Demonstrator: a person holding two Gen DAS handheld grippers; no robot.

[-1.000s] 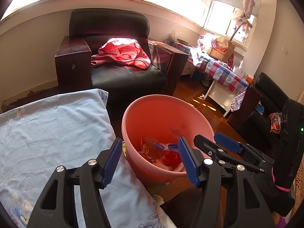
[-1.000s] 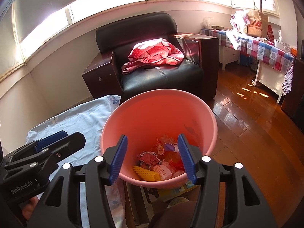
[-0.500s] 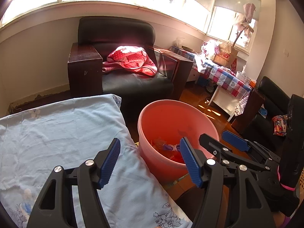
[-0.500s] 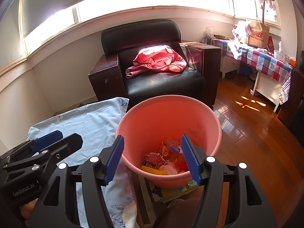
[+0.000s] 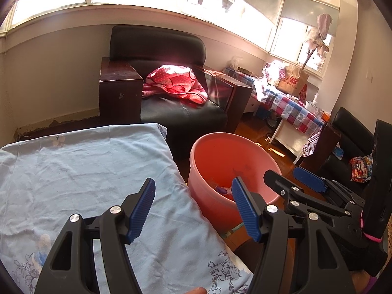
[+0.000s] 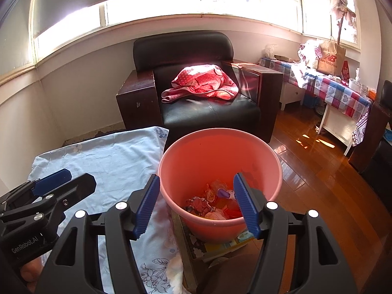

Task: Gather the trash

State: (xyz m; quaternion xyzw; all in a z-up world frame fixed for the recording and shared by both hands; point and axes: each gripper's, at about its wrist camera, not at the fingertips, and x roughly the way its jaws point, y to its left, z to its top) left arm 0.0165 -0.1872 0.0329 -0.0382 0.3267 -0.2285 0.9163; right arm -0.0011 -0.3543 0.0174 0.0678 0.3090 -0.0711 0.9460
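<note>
A pink plastic bucket [image 6: 188,152] stands on the floor beside the light-blue sheet [image 6: 115,156]; it holds several wrappers and scraps of trash [image 6: 213,203]. My right gripper [image 6: 196,203] is open and empty, above the bucket's near rim. My left gripper [image 5: 193,208] is open and empty, over the sheet's [image 5: 85,171] right edge, with the bucket [image 5: 215,152] to its right. The right gripper [image 5: 308,183] shows at the right of the left wrist view; the left gripper [image 6: 49,186] shows at the left of the right wrist view.
A black leather armchair [image 6: 208,112] with a red dotted cloth [image 6: 203,83] stands behind the bucket. A table with a checked cloth [image 6: 343,93] and a paper bag [image 6: 330,58] stands at the right. Wooden floor [image 6: 318,171] lies to the right of the bucket. Papers [image 6: 227,242] lie under the bucket.
Both grippers have drawn back and up from the bucket. The left gripper has shifted left over the sheet. Both stay open and empty.
</note>
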